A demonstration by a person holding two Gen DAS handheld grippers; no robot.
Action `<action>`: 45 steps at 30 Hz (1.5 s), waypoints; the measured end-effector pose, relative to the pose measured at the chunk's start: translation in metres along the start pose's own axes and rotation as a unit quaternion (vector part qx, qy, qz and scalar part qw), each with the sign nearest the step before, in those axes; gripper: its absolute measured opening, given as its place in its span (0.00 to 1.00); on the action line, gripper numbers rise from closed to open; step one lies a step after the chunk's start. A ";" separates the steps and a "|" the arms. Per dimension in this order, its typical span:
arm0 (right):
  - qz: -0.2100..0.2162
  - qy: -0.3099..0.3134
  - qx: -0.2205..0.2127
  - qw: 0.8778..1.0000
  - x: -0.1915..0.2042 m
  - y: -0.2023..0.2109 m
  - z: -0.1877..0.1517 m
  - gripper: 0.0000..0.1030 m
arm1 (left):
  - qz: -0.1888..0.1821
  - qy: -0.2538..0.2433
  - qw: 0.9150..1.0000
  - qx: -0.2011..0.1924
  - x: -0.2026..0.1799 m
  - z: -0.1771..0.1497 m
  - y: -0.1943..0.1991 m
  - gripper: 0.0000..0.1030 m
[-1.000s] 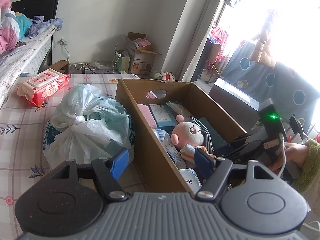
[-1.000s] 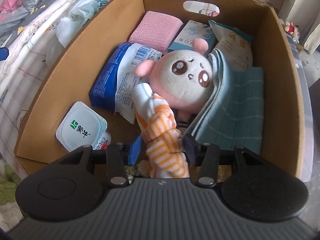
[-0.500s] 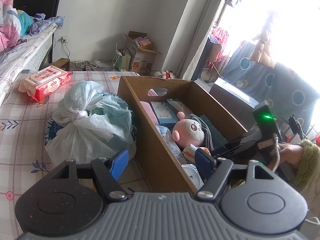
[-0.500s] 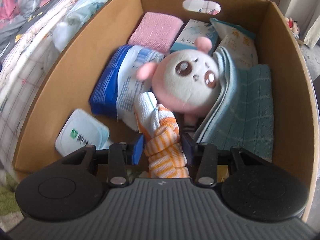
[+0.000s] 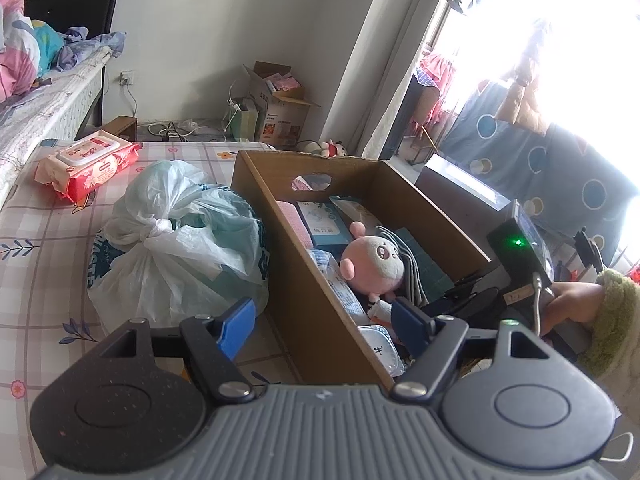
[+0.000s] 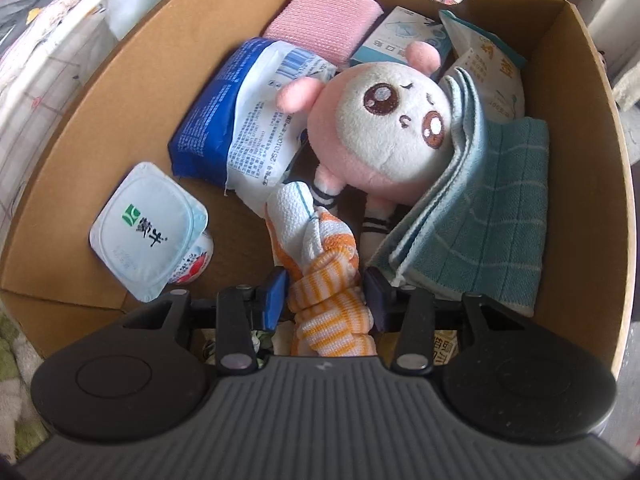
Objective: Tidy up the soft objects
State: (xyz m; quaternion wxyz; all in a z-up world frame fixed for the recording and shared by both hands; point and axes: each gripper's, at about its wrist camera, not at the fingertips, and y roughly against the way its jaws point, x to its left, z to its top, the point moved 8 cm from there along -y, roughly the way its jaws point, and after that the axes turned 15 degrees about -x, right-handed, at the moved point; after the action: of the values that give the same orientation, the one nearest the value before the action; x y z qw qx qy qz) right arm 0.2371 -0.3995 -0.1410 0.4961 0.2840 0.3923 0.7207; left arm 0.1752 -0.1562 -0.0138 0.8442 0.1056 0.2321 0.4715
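Covering the table [image 5: 44, 240]: checked floral cloth, under everything else.
Cardboard box [image 6: 120, 92]: open-topped, oval handle hole in far wall, resting on table, packed with soft goods and packets.
Plastic bag [image 5: 176, 256]: knotted, pale, bulging, pressed against box's left outer wall.
Teal towel [image 6: 492, 208]: folded, lying along box's right side, one edge tucked over plush toy's head.
Plush toy [image 6: 380, 128]: pink and white, round face with brown eyes, lying in box middle, striped legs pointing toward near wall.
Blue-and-white packet [image 6: 240, 120]: lying left of plush toy, touching pink cloth beyond it.
Pink cloth [image 6: 324, 24]: folded, at far left corner of box.
Wet-wipes pack [image 5: 88, 164]: red, on table well apart from box, far left.
Yogurt cup [image 6: 148, 232]: foil lid facing up and tilted, near left corner of box.
Striped cloth [image 6: 324, 276]: orange and white, knotted, inside box near front wall, just below plush toy's legs.
Right gripper [image 6: 324, 296]: lowered into box, clamped on striped cloth, blue pads pressing both sides.
Left gripper [image 5: 320, 320]: spread wide, holding nothing, straddling box's left wall near front corner.
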 end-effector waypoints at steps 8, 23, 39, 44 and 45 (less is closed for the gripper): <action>0.005 -0.075 -0.100 0.992 -0.008 0.040 0.025 0.44 | 0.004 -0.001 1.000 -0.001 0.004 -0.002 0.006 0.76; 0.038 -0.223 -0.140 0.964 -0.017 0.040 0.032 0.29 | 0.026 -0.002 1.000 -0.018 0.018 -0.006 0.030 0.82; -0.035 -0.274 -0.316 0.908 0.068 0.182 -0.034 0.99 | 0.113 -0.025 0.993 -0.024 0.028 -0.031 0.049 0.99; -0.055 -0.268 -0.327 0.905 0.094 0.184 -0.049 0.99 | 0.168 -0.030 0.985 -0.030 0.035 -0.033 0.065 1.00; -0.053 -0.268 -0.327 0.905 0.097 0.183 -0.049 0.99 | 0.170 -0.034 0.984 -0.032 0.036 -0.034 0.068 1.00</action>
State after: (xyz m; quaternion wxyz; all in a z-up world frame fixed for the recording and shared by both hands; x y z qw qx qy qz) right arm 0.0742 -0.3588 -0.0095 0.6848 0.2674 0.0013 0.6779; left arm 0.1234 -0.0904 -0.0270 0.7620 0.1325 0.1668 0.6115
